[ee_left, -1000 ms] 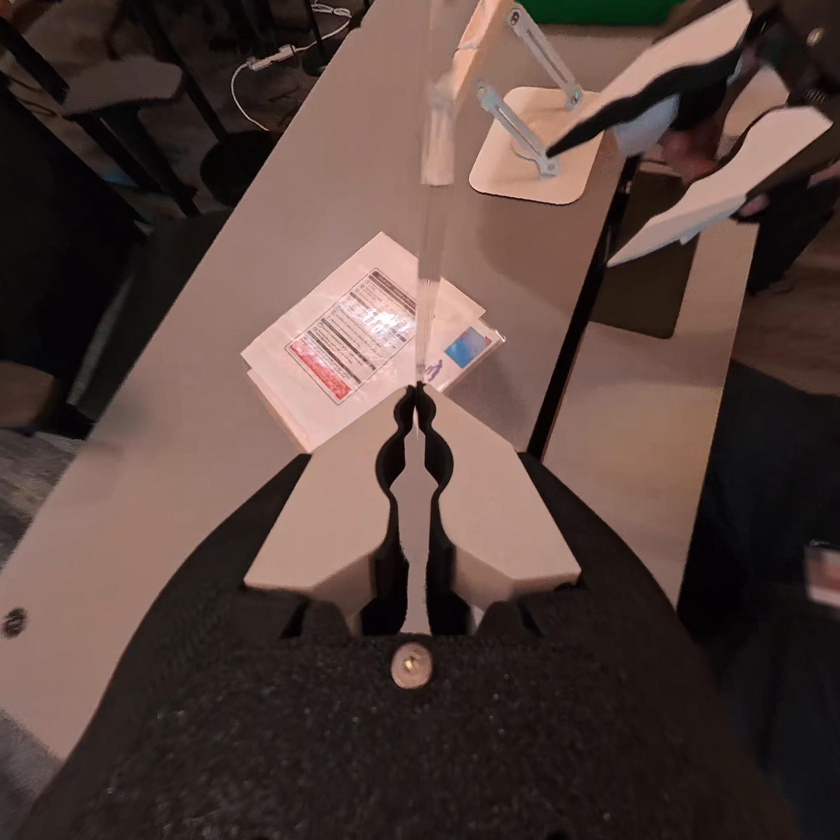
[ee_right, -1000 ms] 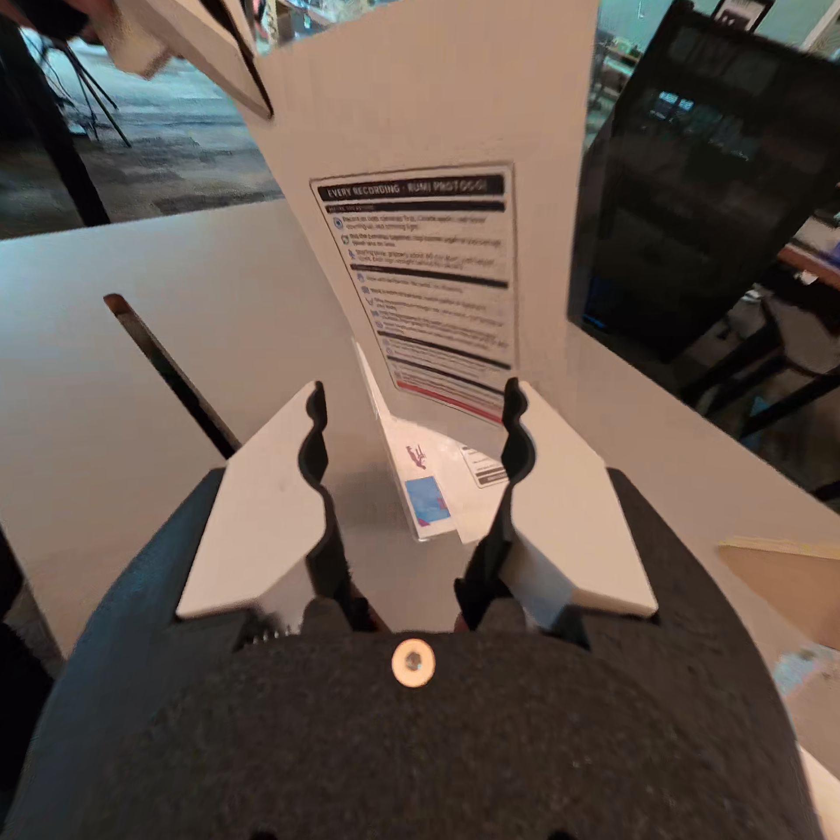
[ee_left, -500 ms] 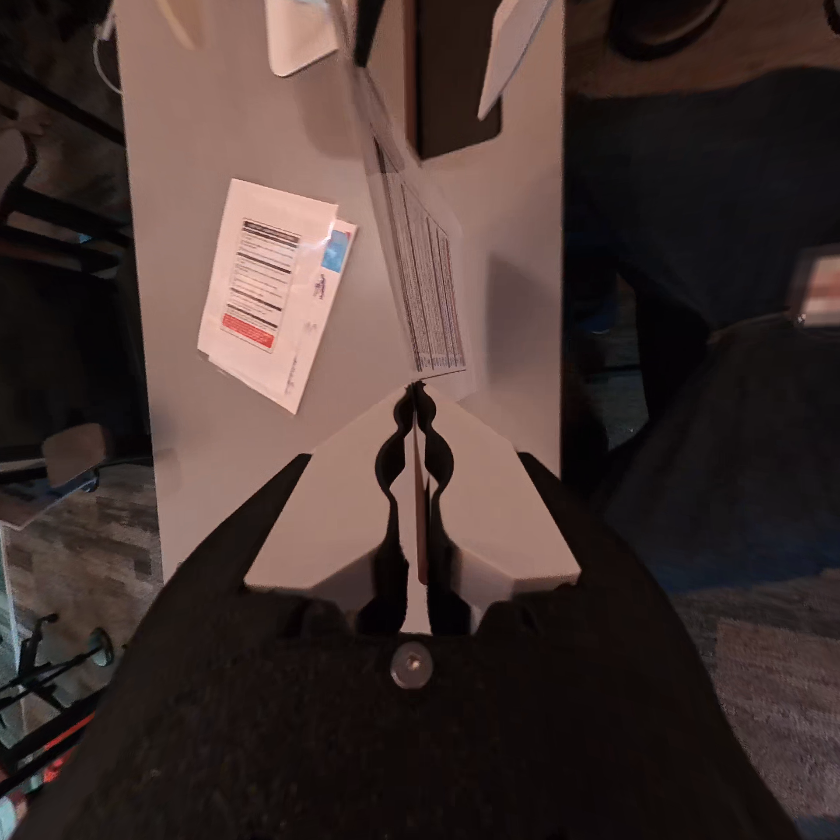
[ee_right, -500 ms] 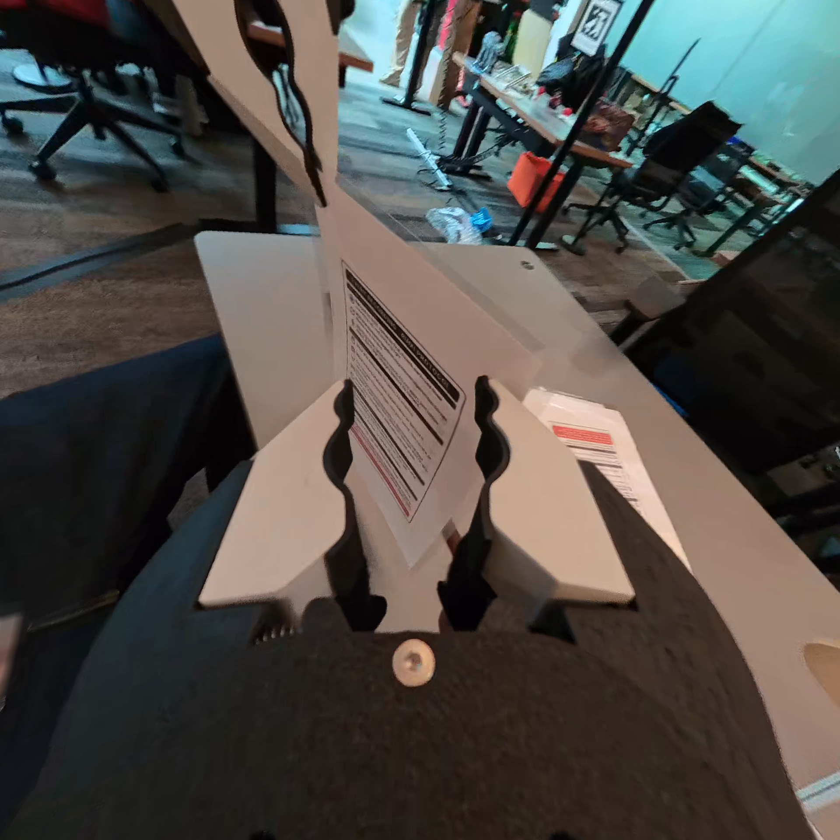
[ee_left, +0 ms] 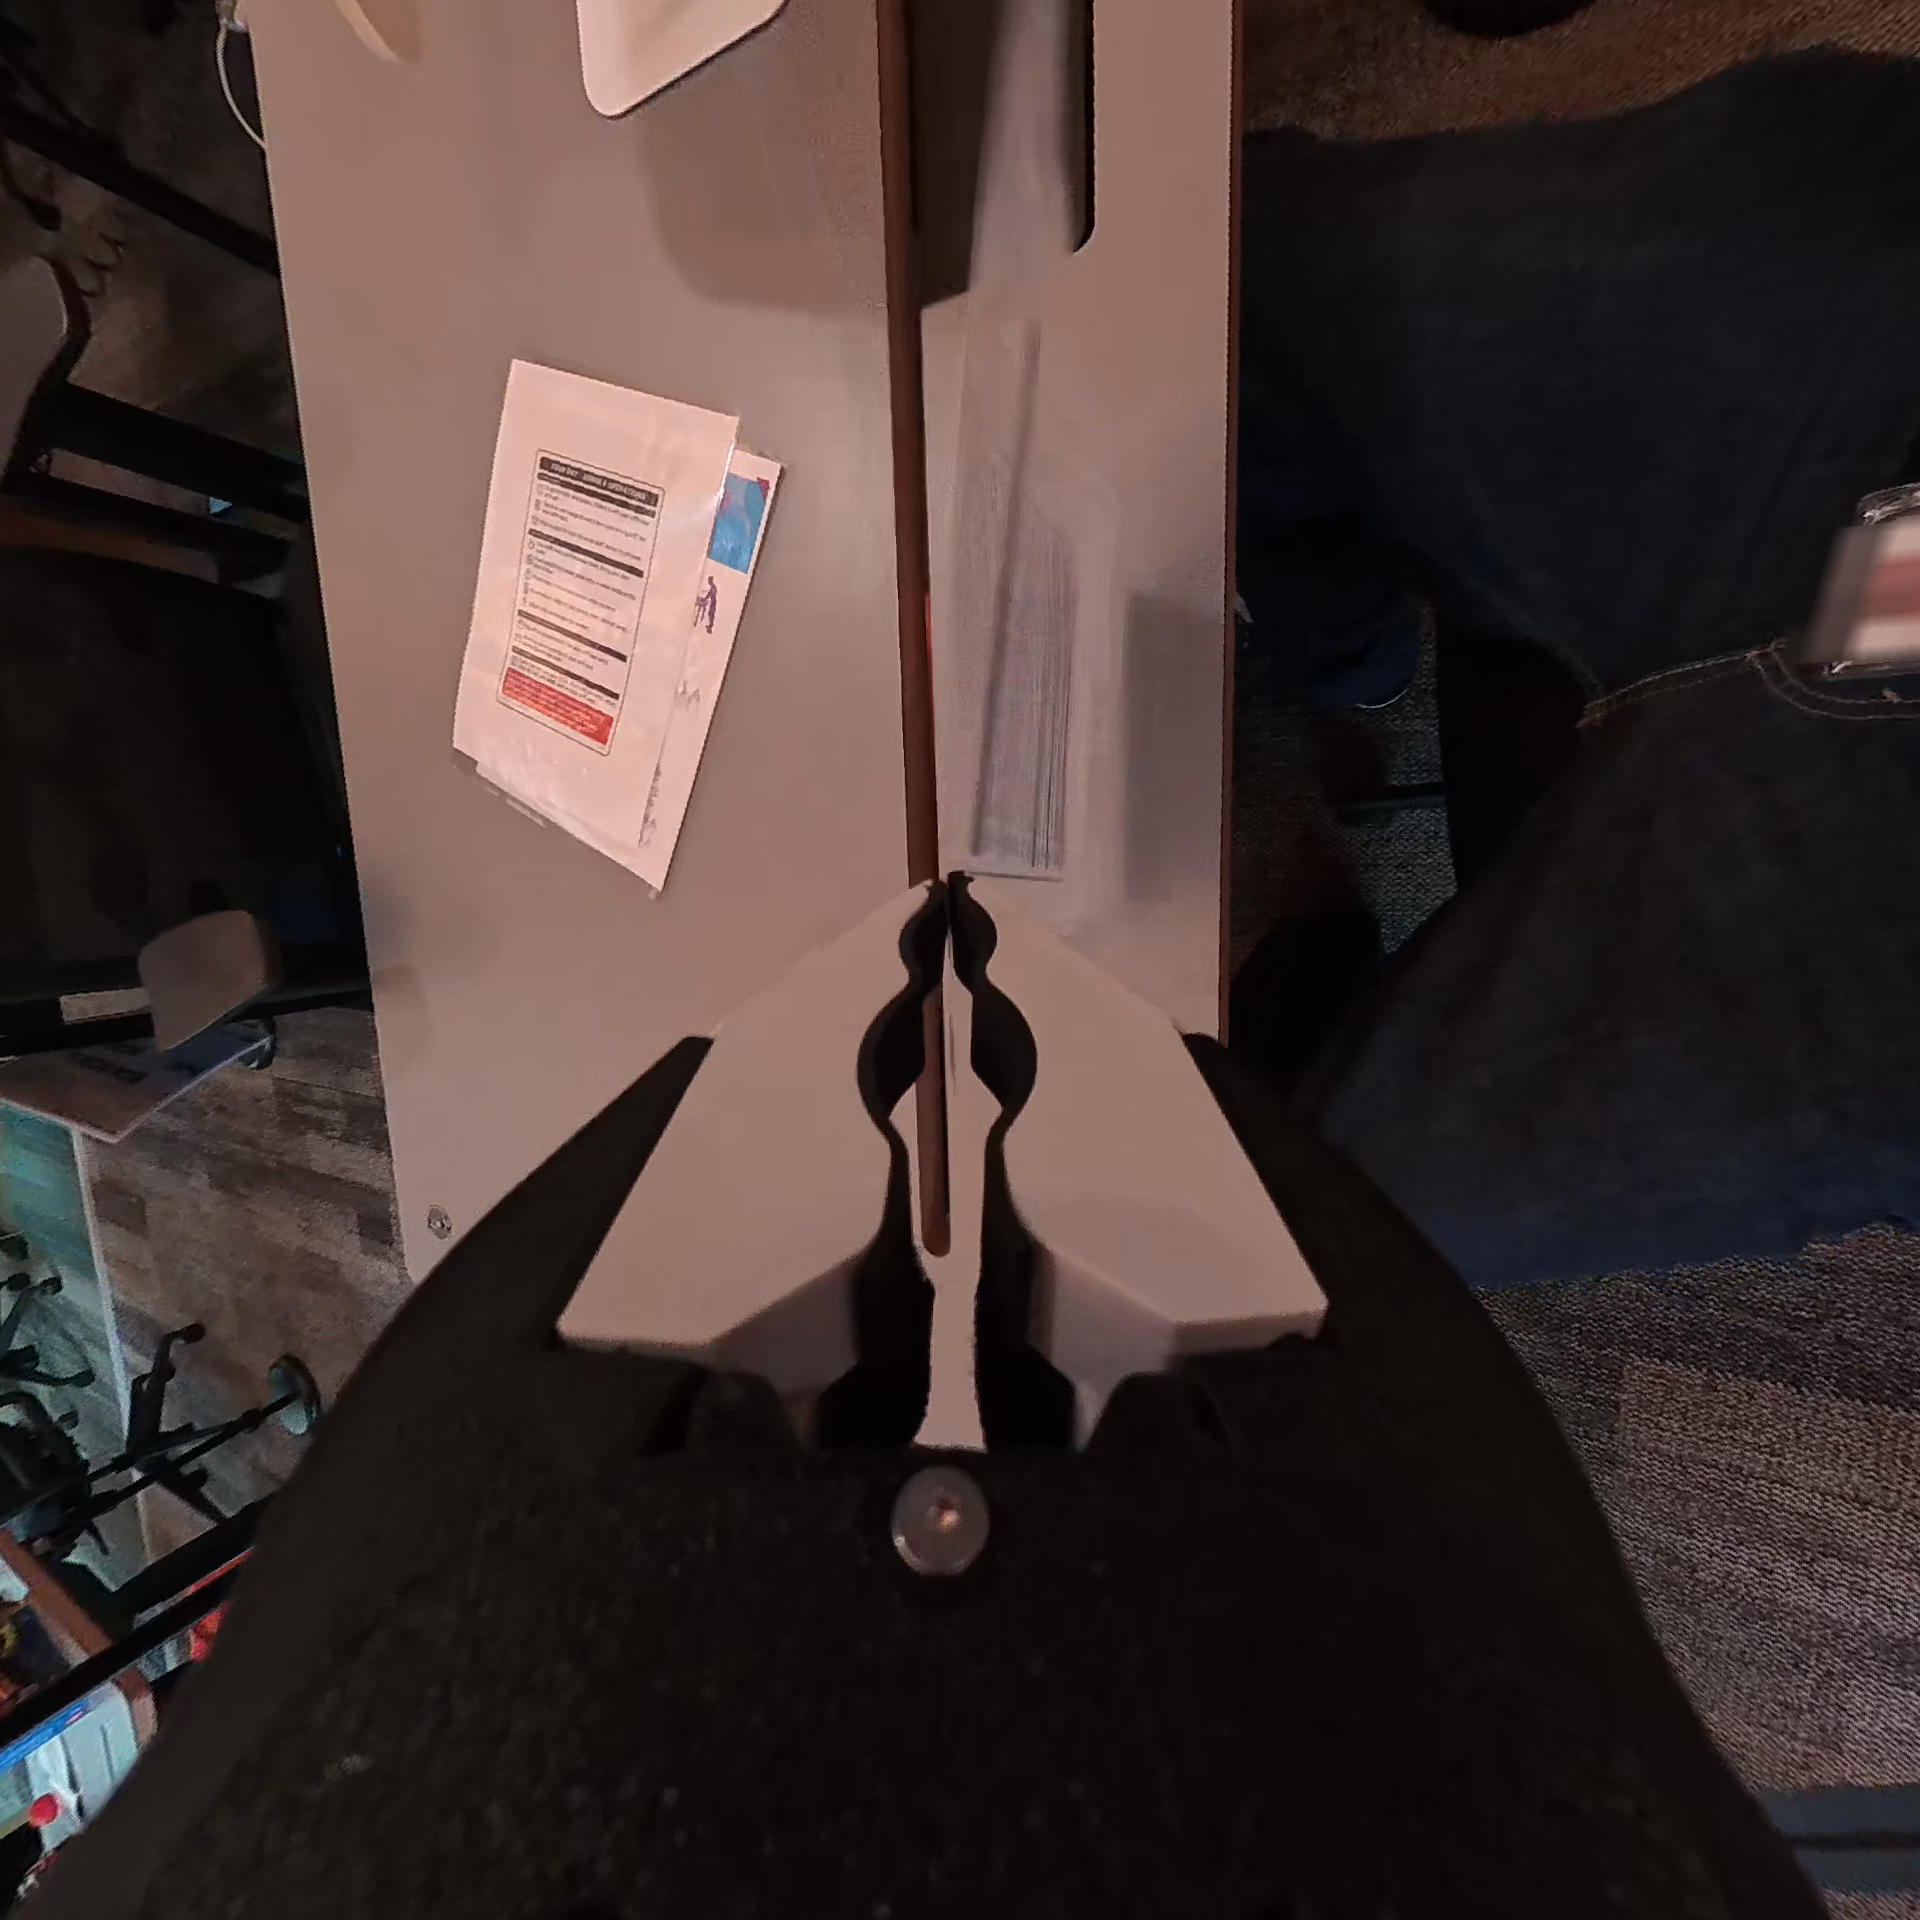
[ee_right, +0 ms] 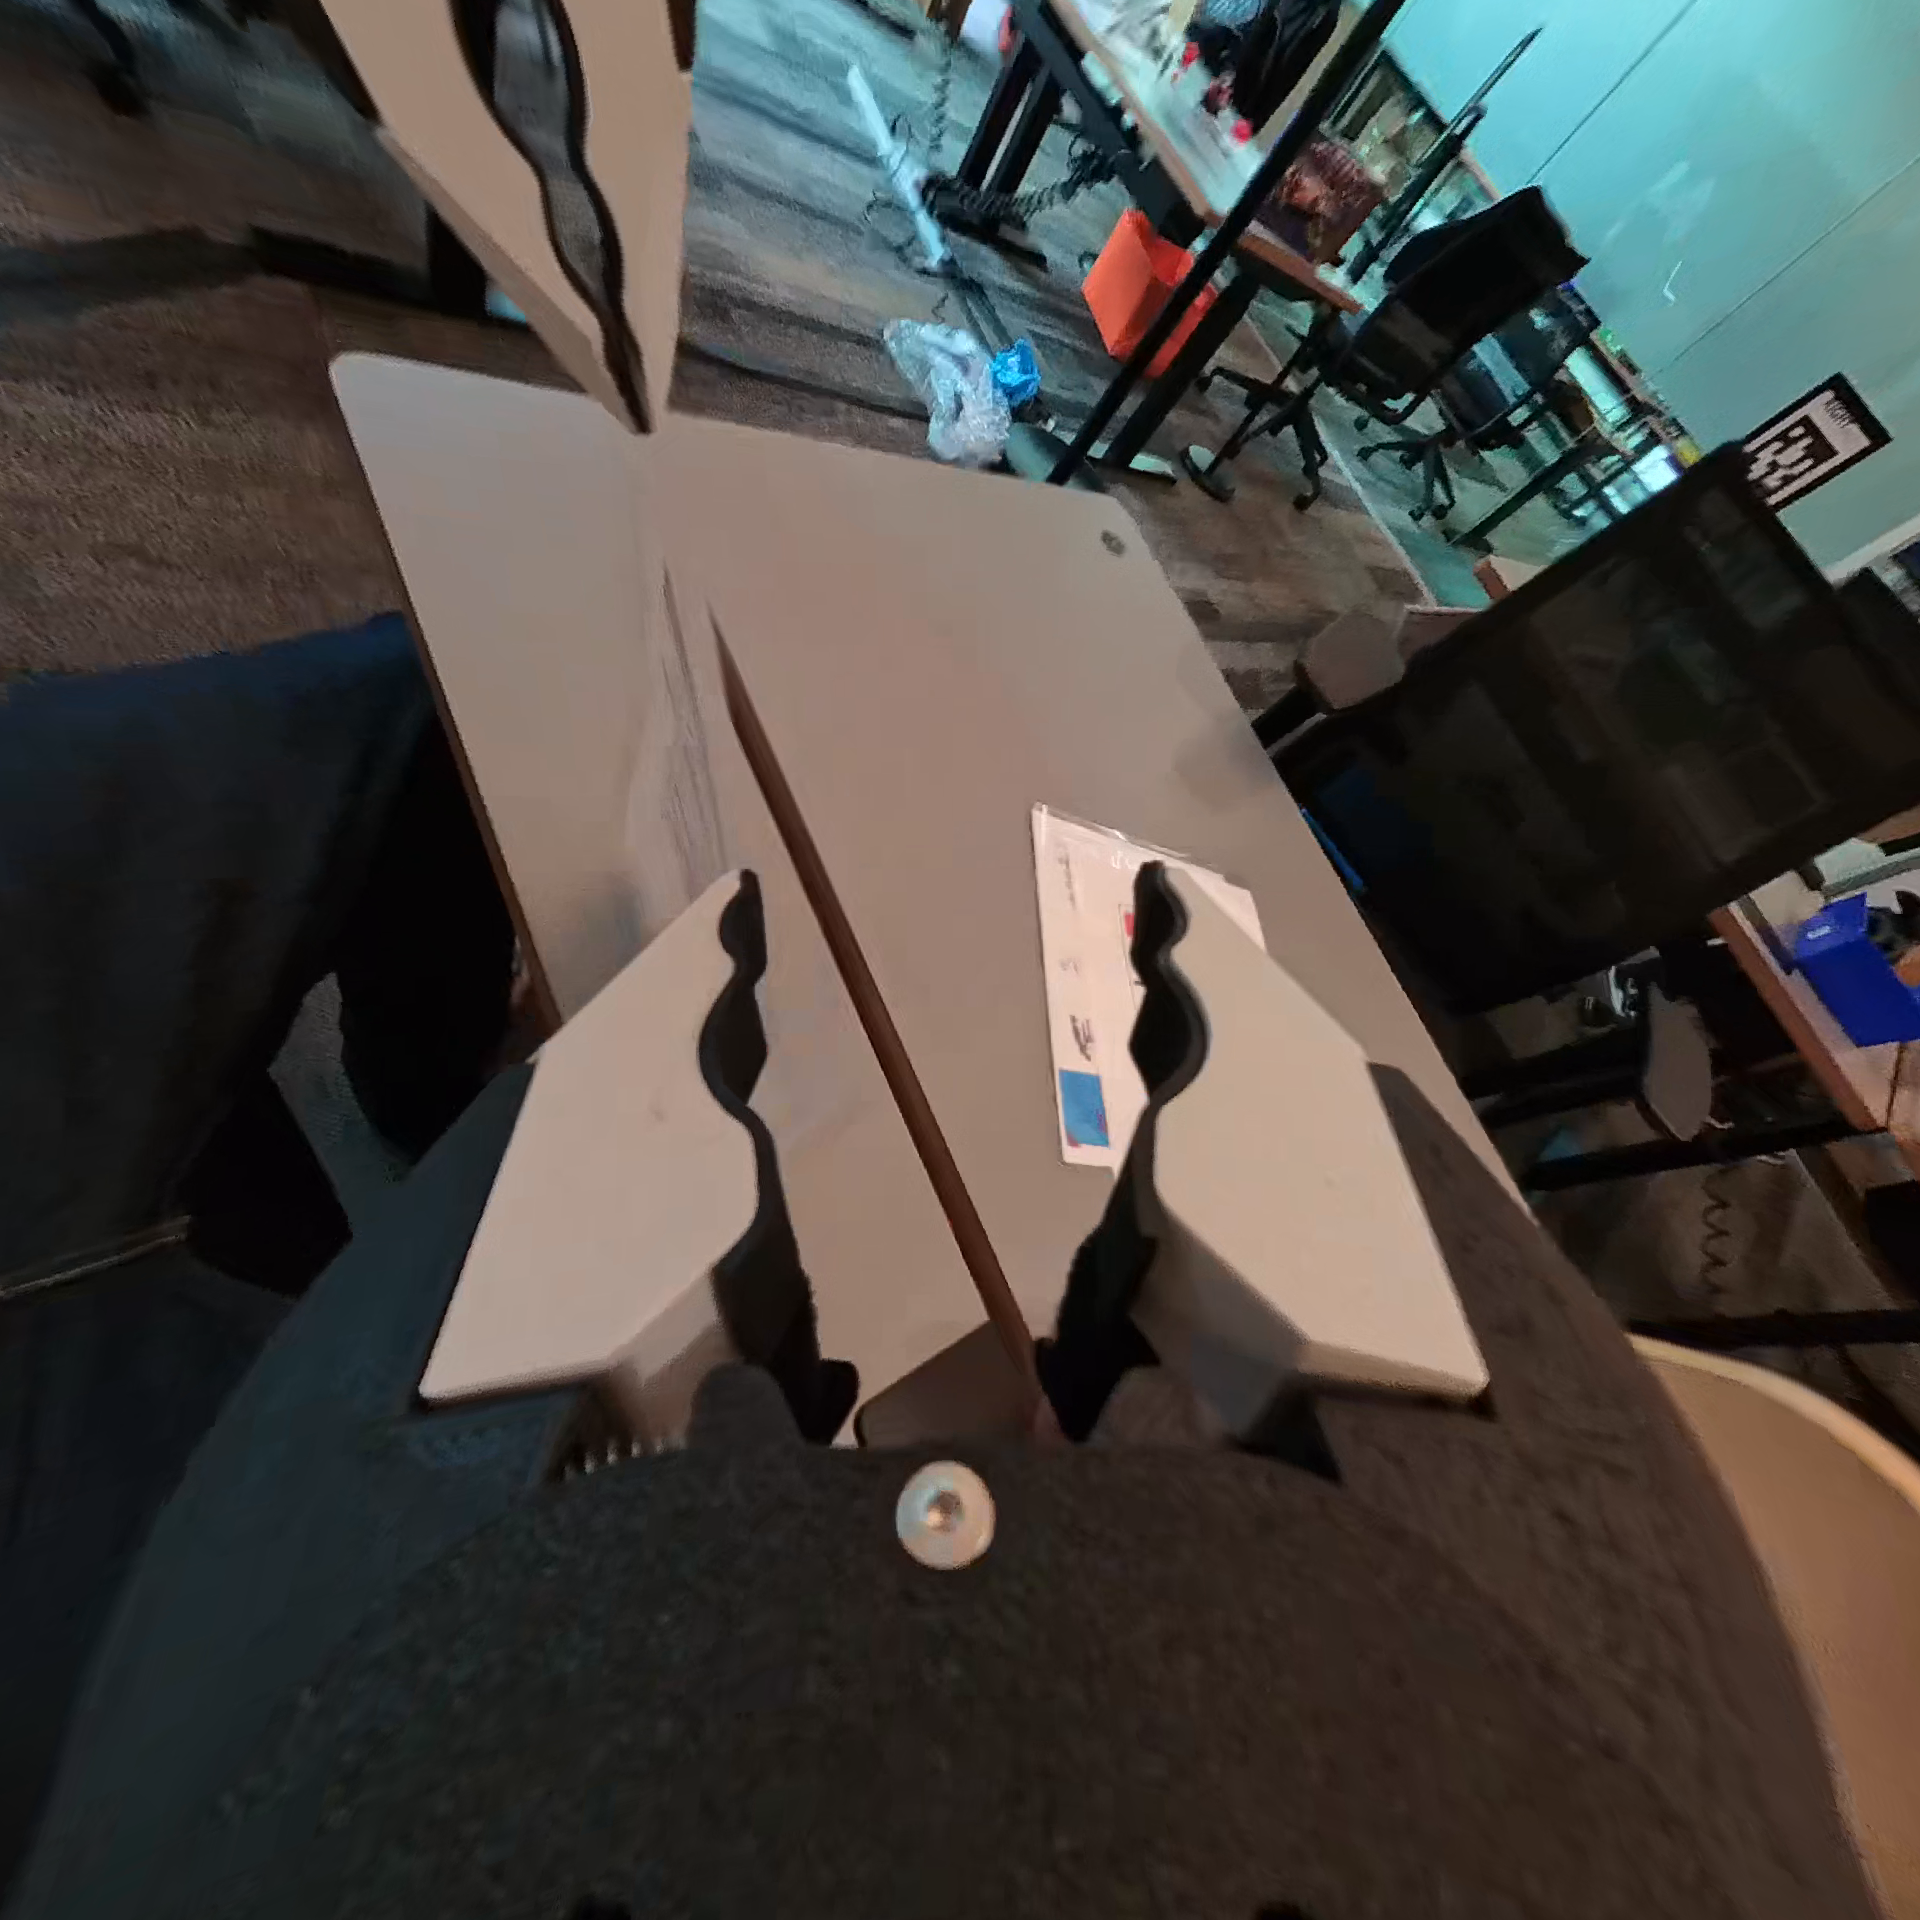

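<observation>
Two grippers over table point(ee_left: 582, 260) — L point(ee_left: 948, 883) jaws clenched on laminated sheet point(ee_left: 1023, 623), R point(ee_right: 940, 894) jaws released.

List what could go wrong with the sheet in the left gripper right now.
1. The left gripper pinches the laminated sheet only at its edge, with the fingertips, so the slick sheet could slip out.
2. The sheet hangs over the slot between the two tabletops. If dropped, it might slide in.
3. The right gripper is open and empty, so nothing backs up the grip.
</observation>
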`<state>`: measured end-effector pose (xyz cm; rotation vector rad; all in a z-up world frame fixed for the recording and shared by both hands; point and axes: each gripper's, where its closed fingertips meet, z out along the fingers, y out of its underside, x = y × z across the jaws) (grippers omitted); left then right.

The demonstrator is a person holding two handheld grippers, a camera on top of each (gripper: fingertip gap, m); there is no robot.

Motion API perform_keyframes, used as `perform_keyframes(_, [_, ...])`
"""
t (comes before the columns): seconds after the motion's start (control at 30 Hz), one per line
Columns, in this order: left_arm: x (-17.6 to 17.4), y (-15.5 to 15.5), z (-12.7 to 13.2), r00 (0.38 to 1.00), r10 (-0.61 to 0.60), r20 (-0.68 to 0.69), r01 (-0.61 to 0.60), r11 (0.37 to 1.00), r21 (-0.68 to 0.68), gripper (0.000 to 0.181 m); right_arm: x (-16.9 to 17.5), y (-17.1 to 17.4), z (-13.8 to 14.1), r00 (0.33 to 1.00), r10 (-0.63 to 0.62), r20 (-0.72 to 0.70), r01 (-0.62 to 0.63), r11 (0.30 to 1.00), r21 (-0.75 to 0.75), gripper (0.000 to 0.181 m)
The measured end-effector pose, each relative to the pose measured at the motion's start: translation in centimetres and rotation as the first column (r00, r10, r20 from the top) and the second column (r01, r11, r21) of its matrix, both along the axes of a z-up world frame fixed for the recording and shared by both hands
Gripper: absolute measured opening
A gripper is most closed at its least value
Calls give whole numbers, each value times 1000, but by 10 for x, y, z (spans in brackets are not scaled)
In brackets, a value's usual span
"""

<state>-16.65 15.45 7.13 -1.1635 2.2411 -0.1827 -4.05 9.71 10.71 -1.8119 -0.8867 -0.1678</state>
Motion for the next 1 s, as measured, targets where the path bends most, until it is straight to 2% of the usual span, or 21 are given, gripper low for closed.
perform_keyframes(0.07, [2, 2, 0, 1000, 2, 3, -2, 1000, 16, 0, -14, 3, -6, 997, 39, 73, -32, 995, -97, 69])
perform_keyframes(0.13, [6, -1, 3, 1000, -4, 20, 4, 1000, 13, 0, -24, 4, -33, 980, 76, 182, -25, 963, -268, 72])
perform_keyframes(0.23, [9, 1, 10, 998, 8, 59, -11, 999, 48, 0, -39, 0, -58, 964, 151, 220, -53, 917, -396, 64])
perform_keyframes(0.3, [7, 14, 15, 996, 52, 77, -60, 993, 104, 0, -43, -1, -46, 970, 155, 186, -78, 926, -369, 62])
perform_keyframes(0.37, [4, 23, 18, 992, 83, 94, -95, 986, 139, 0, -46, -4, -20, 983, 164, 79, -132, 941, -312, 62])
perform_keyframes(0.43, [4, 29, 22, 985, 116, 126, -132, 982, 132, 0, -46, -8, 3, 984, 178, 13, -169, 951, -258, 67])
perform_keyframes(0.5, [6, 30, 27, 977, 139, 163, -159, 981, 113, 0, -52, -11, 13, 979, 203, -23, -203, 953, -224, 70])
perform_keyframes(0.57, [7, 26, 30, 971, 147, 187, -167, 982, 92, 0, -53, -7, 0, 980, 192, 51, -175, 956, -236, 77])
perform_keyframes(0.6, [8, 24, 31, 968, 150, 202, -169, 982, 82, 0, -49, -3, -6, 980, 169, 101, -143, 963, -228, 73])
perform_keyframes(0.7, [8, 8, 26, 968, 93, 232, -110, 992, 61, 0, -30, 14, -22, 967, 66, 246, -27, 987, -159, 37])
perform_keyframes(0.83, [7, -11, 15, 948, 29, 316, -55, 996, 72, 0, -31, 9, -35, 926, 81, 368, -89, 996, 5, 0])
perform_keyframes(0.93, [-2, -39, 5, 918, -32, 396, -14, 993, 114, 0, -34, -14, -51, 917, 40, 398, -75, 995, 73, 0])
perform_keyframes(1.0, [-9, -56, -8, 904, -62, 423, -12, 985, 171, 0, -40, -37, -58, 897, 1, 442, -91, 979, 182, 0])
